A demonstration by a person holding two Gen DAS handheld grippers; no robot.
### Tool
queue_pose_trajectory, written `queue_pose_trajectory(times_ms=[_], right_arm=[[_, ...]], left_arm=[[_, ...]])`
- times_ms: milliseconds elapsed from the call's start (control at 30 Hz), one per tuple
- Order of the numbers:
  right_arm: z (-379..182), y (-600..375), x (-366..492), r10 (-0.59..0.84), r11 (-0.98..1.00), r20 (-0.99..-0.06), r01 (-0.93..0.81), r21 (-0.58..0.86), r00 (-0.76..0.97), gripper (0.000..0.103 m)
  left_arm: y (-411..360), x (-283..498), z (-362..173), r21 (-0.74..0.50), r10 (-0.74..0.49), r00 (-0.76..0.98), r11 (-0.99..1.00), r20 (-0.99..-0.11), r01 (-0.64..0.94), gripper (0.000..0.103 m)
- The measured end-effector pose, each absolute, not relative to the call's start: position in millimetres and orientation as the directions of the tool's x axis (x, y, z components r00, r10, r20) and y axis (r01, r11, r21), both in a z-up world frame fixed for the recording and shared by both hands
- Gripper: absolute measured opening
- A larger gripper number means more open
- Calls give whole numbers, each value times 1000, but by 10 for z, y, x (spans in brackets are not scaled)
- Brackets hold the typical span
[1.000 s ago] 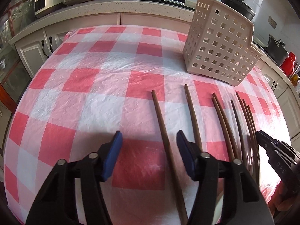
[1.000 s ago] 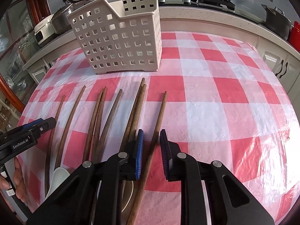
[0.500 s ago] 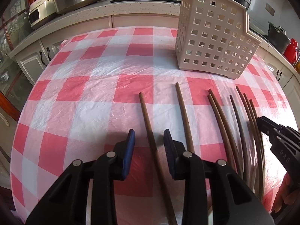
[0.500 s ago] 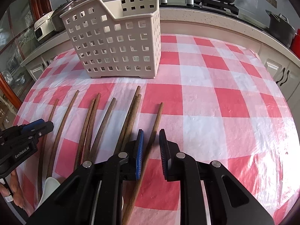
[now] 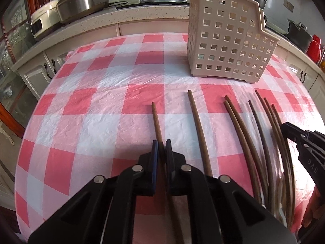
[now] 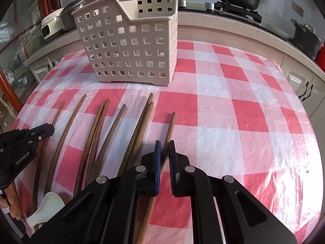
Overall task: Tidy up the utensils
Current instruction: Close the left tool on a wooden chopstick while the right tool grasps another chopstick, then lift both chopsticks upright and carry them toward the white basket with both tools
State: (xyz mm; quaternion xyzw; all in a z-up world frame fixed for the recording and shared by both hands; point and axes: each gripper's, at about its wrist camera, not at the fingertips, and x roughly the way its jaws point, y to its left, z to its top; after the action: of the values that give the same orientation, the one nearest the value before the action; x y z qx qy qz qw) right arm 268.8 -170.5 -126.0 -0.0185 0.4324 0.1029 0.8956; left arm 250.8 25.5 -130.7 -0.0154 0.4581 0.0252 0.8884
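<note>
Each gripper is clamped on an end stick of the row, left gripper (image 5: 162, 149) on the leftmost stick (image 5: 156, 120), right gripper (image 6: 165, 152) on the rightmost stick (image 6: 170, 126), both sticks pointing lengthwise at the basket (image 6: 130, 40) beyond.

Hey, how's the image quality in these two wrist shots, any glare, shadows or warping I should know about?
Left wrist view: strong fisheye bending of the counter edge, dark corner vignetting, left gripper casting a shadow on the checked tablecloth, sharp focus. Right wrist view: same warping, bright glare on the plastic cloth at lower right, white basket evenly lit.
</note>
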Motion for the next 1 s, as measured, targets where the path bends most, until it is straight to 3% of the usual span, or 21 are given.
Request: queue_pose_trajectory(times_ms=[300,800,1000], right_arm=[[-841,-1706,2411,237,966,-683,-243,90,691,9],[-190,-1685,1802,267,957,-527,-285,49,807,8],[-253,-1809,1844,253,964,-571,-257,75,781,8]], left_arm=[[384,2243,-911,-71,-24,675,997,-737,-42,6],[536,1528,-273,-51,-16,840,999,-543,-14,6],[587,1321,-161,-59,-18,861,998,-508,-14,6]])
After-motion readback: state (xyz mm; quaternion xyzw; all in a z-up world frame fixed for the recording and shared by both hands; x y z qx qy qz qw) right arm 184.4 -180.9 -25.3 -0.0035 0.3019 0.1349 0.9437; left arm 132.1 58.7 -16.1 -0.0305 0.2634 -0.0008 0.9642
